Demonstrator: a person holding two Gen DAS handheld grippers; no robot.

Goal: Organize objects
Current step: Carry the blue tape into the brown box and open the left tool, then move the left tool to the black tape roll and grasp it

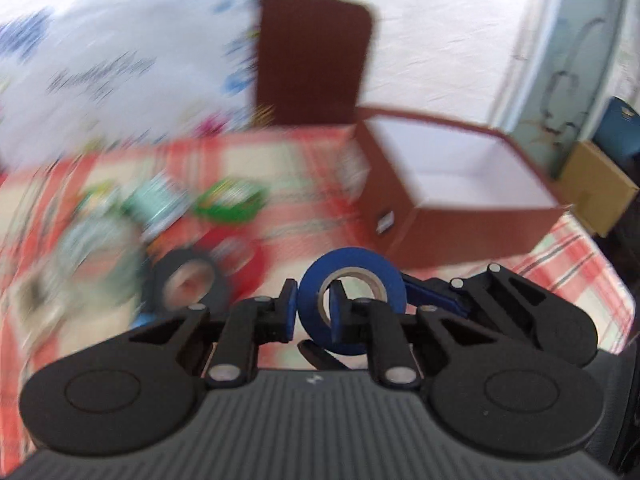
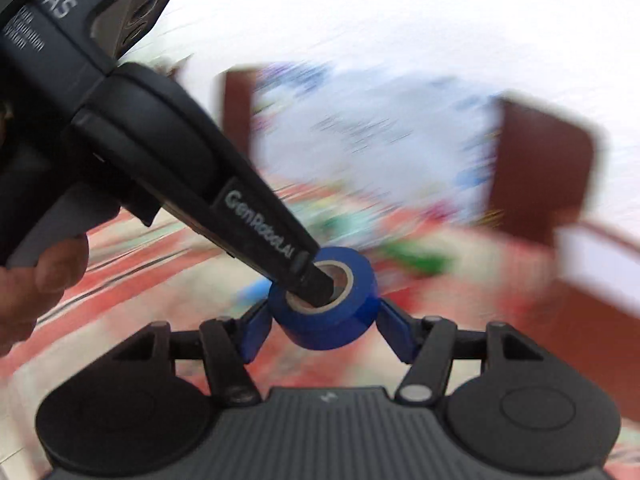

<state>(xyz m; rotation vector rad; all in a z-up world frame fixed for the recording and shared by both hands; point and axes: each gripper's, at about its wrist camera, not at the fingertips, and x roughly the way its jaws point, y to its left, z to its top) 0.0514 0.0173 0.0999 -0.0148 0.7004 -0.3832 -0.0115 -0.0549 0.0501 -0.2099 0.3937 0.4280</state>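
Your blue tape roll [image 1: 352, 300] hangs in the air between the two grippers, above the red checked tablecloth [image 1: 580, 272]. Your left gripper [image 1: 314, 312] is pinched shut on its wall: one finger sits inside the cardboard core, the other against the outer blue face. In the right wrist view the same roll [image 2: 324, 300] lies between the blue pads of your right gripper [image 2: 324, 328], whose jaws stand partly open; the pads look to be at or just off the roll's sides, and the blur keeps you from telling whether they press on it.

Just beyond and to the right stands the open brown box [image 1: 472, 220], white inside, with nothing visible in it. Its lid [image 1: 312, 56] leans upright behind it.

To the left on the cloth lie more rolls, smeared by motion: a black tape roll [image 1: 188, 280] nearest, a green one [image 1: 230, 200] farther back. Behind them a white printed bag or sheet [image 1: 112, 76] is too blurred to read. A plain cardboard carton [image 1: 596, 184] sits off the table's right edge.

On the left gripper's body in the right wrist view you can read "GenRobot.AI" along the finger and "DAS" higher up; your hand [image 2: 36, 280] grips its handle
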